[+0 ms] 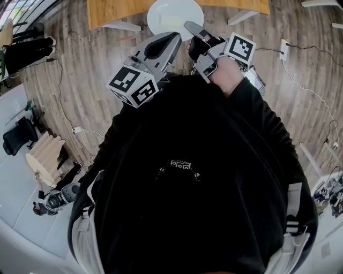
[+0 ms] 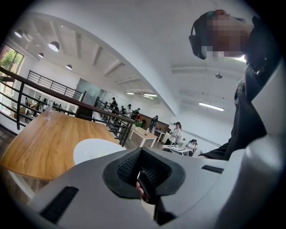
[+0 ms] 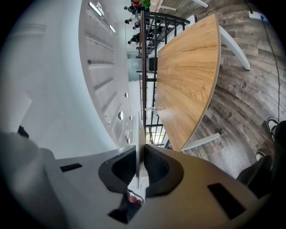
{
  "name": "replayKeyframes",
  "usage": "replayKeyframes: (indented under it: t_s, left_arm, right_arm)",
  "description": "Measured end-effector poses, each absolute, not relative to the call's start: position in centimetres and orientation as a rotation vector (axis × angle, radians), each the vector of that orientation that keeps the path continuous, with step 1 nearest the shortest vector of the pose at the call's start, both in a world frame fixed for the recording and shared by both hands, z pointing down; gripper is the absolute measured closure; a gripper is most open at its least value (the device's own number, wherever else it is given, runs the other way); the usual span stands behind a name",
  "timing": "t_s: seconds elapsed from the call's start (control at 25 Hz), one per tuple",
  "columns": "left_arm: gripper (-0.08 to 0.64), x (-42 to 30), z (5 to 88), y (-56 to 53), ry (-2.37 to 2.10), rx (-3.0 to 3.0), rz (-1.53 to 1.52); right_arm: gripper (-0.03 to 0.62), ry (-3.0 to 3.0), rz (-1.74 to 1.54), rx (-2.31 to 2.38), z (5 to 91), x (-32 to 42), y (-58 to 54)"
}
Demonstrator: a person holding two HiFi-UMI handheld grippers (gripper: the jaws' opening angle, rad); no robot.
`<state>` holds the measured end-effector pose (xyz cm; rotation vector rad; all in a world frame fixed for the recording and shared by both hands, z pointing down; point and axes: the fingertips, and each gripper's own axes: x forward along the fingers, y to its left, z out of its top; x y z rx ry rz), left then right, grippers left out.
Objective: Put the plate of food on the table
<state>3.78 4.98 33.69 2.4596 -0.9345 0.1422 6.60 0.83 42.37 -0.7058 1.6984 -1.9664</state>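
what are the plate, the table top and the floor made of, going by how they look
plate: plain white with a smooth surface and a thin, stiff rim. It is probably glazed ceramic or melamine, but the look does not settle which.
table: warm orange-brown with long straight grain and a soft satin sheen, so solid wood or a wood veneer.
floor: grey-brown planks with knots and seams, either wood or wood-look laminate.

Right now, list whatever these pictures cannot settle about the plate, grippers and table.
- Plate: its contents are washed out white in head view, and it is edge-on in right gripper view.
- Left gripper: its hold is unclear, since its own body covers the plate's near rim in its view.
- Table: cut off by head view's top edge.
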Motion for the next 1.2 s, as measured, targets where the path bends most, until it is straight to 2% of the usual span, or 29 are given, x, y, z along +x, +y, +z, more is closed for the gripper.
replayKeyframes:
  t_s: [0.96,1.2]
  left_arm:
    - [0.554,4.0,32.4,2.0,-0.852,2.559,0.139]
    - [0.554,3.5,33.7,-7.8,-0.814,2.526,0.158]
  right_arm:
    - [0.558,1.683,-1.848,-0.747,41.1,7.4,-2.5]
    - [0.56,1.631,-1.872,-0.795,42.7,7.5,-11.7]
